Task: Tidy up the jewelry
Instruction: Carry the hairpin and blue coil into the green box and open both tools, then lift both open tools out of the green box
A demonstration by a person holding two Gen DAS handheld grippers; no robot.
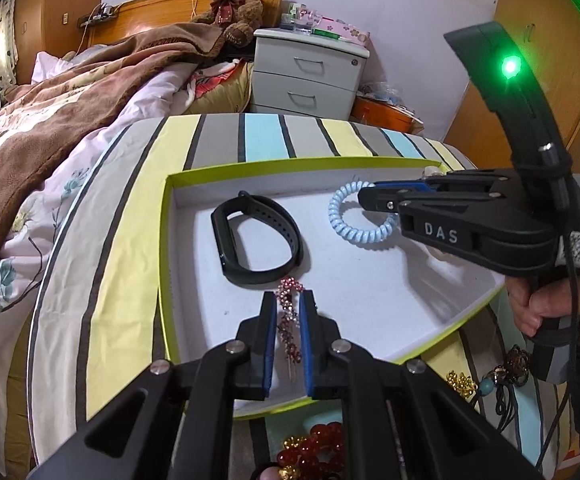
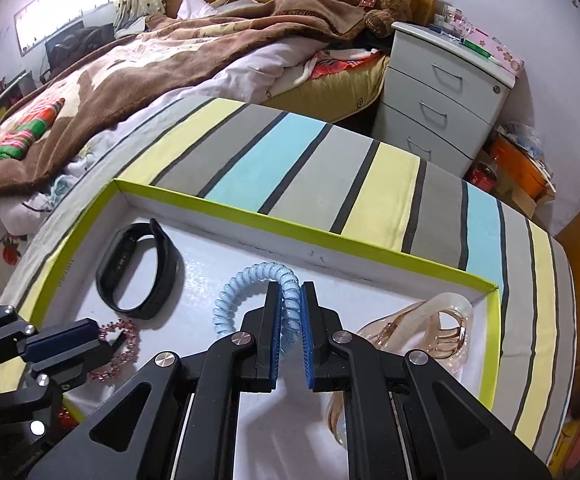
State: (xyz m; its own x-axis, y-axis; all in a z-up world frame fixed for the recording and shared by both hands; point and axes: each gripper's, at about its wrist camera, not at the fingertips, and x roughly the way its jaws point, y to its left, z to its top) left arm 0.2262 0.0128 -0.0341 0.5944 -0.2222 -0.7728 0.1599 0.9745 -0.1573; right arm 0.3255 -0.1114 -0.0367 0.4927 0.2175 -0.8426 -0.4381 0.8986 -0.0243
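A shallow white tray with a lime-green rim (image 1: 164, 240) sits on a striped cloth (image 2: 274, 160) of yellow, grey and light blue bands, next to an unmade bed.

Left gripper (image 1: 289, 332): blue-padded fingers are clenched on a pink beaded bracelet (image 1: 289, 320), held over the near part of the tray floor. In the right wrist view the same bracelet (image 2: 124, 344) sticks out from the left gripper's tip (image 2: 102, 340) at the tray's near-left corner.

Right gripper (image 2: 290, 320): grasping a light blue spiral hair tie (image 2: 250, 280), the coil pinched between the 2 pads while its free loop arcs away to the left. From the left wrist view, the hair tie (image 1: 354, 216) hangs at the right gripper's tip (image 1: 364, 198), over the far right of the tray.

Inside the tray: a black fitness band (image 1: 256, 238) lies closed in a loop, left of centre, just beyond the bracelet. A translucent peach claw clip (image 2: 434, 332) lies in the right corner.

Outside the tray, at the near edge: red beads (image 1: 318, 446), gold beads (image 1: 461, 382), and a dark corded necklace (image 1: 506, 376) on the cloth.

Background: a teddy bear (image 1: 232, 0) on the bed, a white drawer unit (image 1: 310, 72) beside it.
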